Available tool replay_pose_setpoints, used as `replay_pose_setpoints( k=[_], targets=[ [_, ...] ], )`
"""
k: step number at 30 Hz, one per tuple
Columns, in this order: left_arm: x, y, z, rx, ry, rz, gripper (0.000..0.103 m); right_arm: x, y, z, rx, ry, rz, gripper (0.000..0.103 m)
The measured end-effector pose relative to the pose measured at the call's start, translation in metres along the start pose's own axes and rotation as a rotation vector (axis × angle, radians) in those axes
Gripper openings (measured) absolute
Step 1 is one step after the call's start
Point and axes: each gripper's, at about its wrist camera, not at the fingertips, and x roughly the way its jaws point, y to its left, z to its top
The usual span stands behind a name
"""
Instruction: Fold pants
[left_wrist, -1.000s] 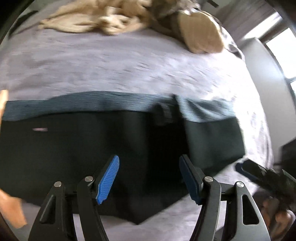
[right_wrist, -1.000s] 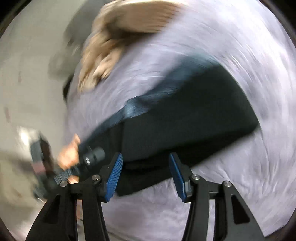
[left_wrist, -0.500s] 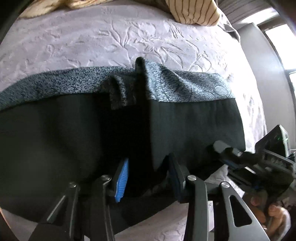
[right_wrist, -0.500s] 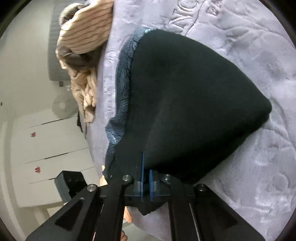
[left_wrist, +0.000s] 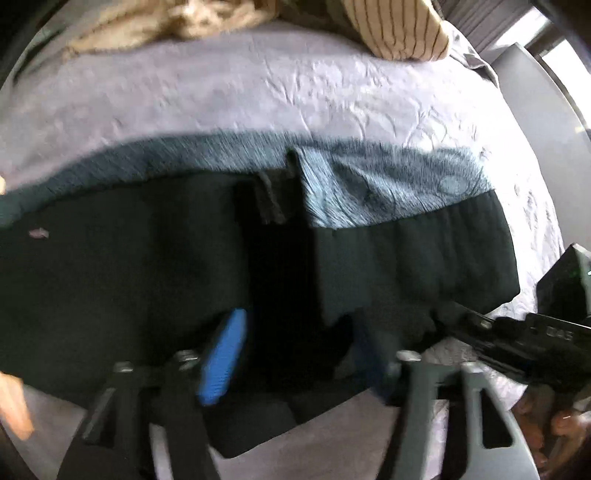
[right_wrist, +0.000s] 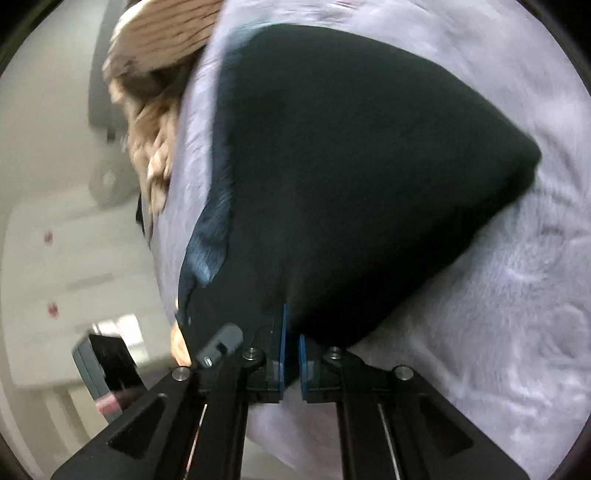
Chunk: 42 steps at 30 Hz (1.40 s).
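While its blue pads pinch a near edge of the dark pants (right_wrist: 351, 177), the right gripper (right_wrist: 291, 354) stands nearly closed on the cloth. Beside it, the left gripper (left_wrist: 291, 354) spreads wide over the garment's near hem, holding nothing. Spread flat across a lilac bedspread (left_wrist: 258, 92), the pants show a blue-grey band (left_wrist: 388, 184) along their far edge. A striped pillow (left_wrist: 399, 29) and tan blanket (left_wrist: 166, 22) lie beyond.
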Motion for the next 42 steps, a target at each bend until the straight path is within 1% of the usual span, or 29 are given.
replay_pose_setpoints(
  k=[1, 2, 3, 5, 7, 8, 9, 10, 11, 12, 14, 17, 19, 21, 22, 23, 25, 26, 28, 29, 30, 33, 35, 36, 38, 39, 40, 41, 42],
  targets=[
    [-0.009, 0.000, 0.001, 0.009, -0.023, 0.006, 0.069, -0.005, 0.007, 0.000, -0.030, 0.032, -0.008, 0.021],
    [-0.015, -0.001, 0.002, 0.015, -0.034, 0.007, 0.069, -0.013, 0.016, 0.001, -0.066, 0.063, -0.005, 0.033],
    [-0.022, -0.001, 0.006, 0.017, -0.046, 0.008, 0.069, -0.024, 0.026, 0.003, -0.114, 0.070, 0.012, 0.036],
    [-0.033, -0.005, 0.018, 0.024, -0.080, 0.003, 0.069, -0.047, 0.043, 0.015, -0.205, 0.029, 0.032, 0.036],
    [-0.035, -0.011, 0.031, 0.038, -0.100, -0.003, 0.069, -0.072, 0.055, 0.038, -0.275, -0.069, -0.001, 0.048],
    [-0.034, -0.015, 0.038, 0.047, -0.107, -0.008, 0.069, -0.081, 0.056, 0.051, -0.289, -0.115, -0.029, 0.061],
    [-0.030, -0.023, 0.046, 0.061, -0.112, -0.010, 0.069, -0.083, 0.057, 0.060, -0.298, -0.143, -0.052, 0.066],
    [-0.028, -0.025, 0.052, 0.071, -0.114, -0.013, 0.069, -0.085, 0.058, 0.075, -0.312, -0.170, -0.082, 0.066],
    [-0.021, -0.033, 0.056, 0.080, -0.115, -0.018, 0.069, -0.083, 0.056, 0.090, -0.322, -0.177, -0.114, 0.066],
    [-0.013, -0.039, 0.062, 0.088, -0.109, -0.025, 0.069, -0.078, 0.052, 0.105, -0.320, -0.167, -0.134, 0.066],
    [-0.003, -0.048, 0.068, 0.096, -0.097, -0.023, 0.069, -0.064, 0.042, 0.128, -0.302, -0.127, -0.134, 0.063],
    [0.016, -0.052, 0.069, 0.081, -0.069, -0.013, 0.069, -0.036, 0.021, 0.150, -0.258, -0.023, -0.083, 0.046],
    [0.023, -0.049, 0.068, 0.072, -0.045, -0.003, 0.069, -0.027, 0.006, 0.158, -0.173, 0.004, -0.048, 0.036],
    [0.020, -0.045, 0.063, 0.078, -0.048, -0.005, 0.069, -0.035, 0.009, 0.150, -0.181, 0.005, 0.012, 0.032],
    [0.019, -0.046, 0.061, 0.087, -0.048, -0.004, 0.069, -0.040, 0.020, 0.145, -0.227, 0.008, 0.020, 0.032],
    [0.018, -0.046, 0.055, 0.099, -0.045, -0.001, 0.069, -0.044, 0.028, 0.141, -0.260, 0.010, 0.000, 0.032],
    [0.022, -0.048, 0.049, 0.121, -0.041, 0.008, 0.069, -0.044, 0.042, 0.136, -0.341, -0.003, -0.135, 0.033],
    [0.025, -0.050, 0.047, 0.132, -0.040, 0.014, 0.069, -0.036, 0.047, 0.135, -0.395, -0.013, -0.250, 0.033],
    [0.029, -0.056, 0.044, 0.147, -0.036, 0.042, 0.069, -0.019, 0.050, 0.133, -0.493, -0.031, -0.409, 0.036],
    [0.030, -0.058, 0.043, 0.151, -0.034, 0.057, 0.069, -0.011, 0.050, 0.130, -0.530, -0.045, -0.465, 0.038],
    [0.030, -0.059, 0.043, 0.151, -0.031, 0.066, 0.069, -0.008, 0.051, 0.127, -0.539, -0.062, -0.487, 0.039],
    [0.023, -0.056, 0.043, 0.129, -0.034, 0.061, 0.069, -0.014, 0.056, 0.119, -0.520, -0.068, -0.470, 0.044],
    [0.018, -0.049, 0.041, 0.108, -0.039, 0.088, 0.069, -0.024, 0.063, 0.111, -0.544, -0.084, -0.482, 0.044],
    [0.017, -0.042, 0.039, 0.086, -0.028, 0.087, 0.069, -0.030, 0.067, 0.105, -0.556, -0.096, -0.484, 0.044],
    [0.019, -0.030, 0.034, 0.053, -0.005, 0.096, 0.069, -0.046, 0.074, 0.091, -0.567, -0.127, -0.453, 0.043],
    [0.020, -0.023, 0.030, 0.036, 0.007, 0.111, 0.069, -0.050, 0.076, 0.084, -0.574, -0.137, -0.429, 0.042],
    [0.020, -0.018, 0.028, 0.022, 0.011, 0.115, 0.069, -0.052, 0.080, 0.079, -0.586, -0.139, -0.415, 0.034],
    [0.017, -0.014, 0.026, 0.008, 0.010, 0.115, 0.069, -0.053, 0.083, 0.070, -0.607, -0.133, -0.408, 0.031],
    [0.015, -0.011, 0.024, -0.001, 0.008, 0.117, 0.069, -0.051, 0.086, 0.064, -0.623, -0.120, -0.404, 0.031]
  ],
)
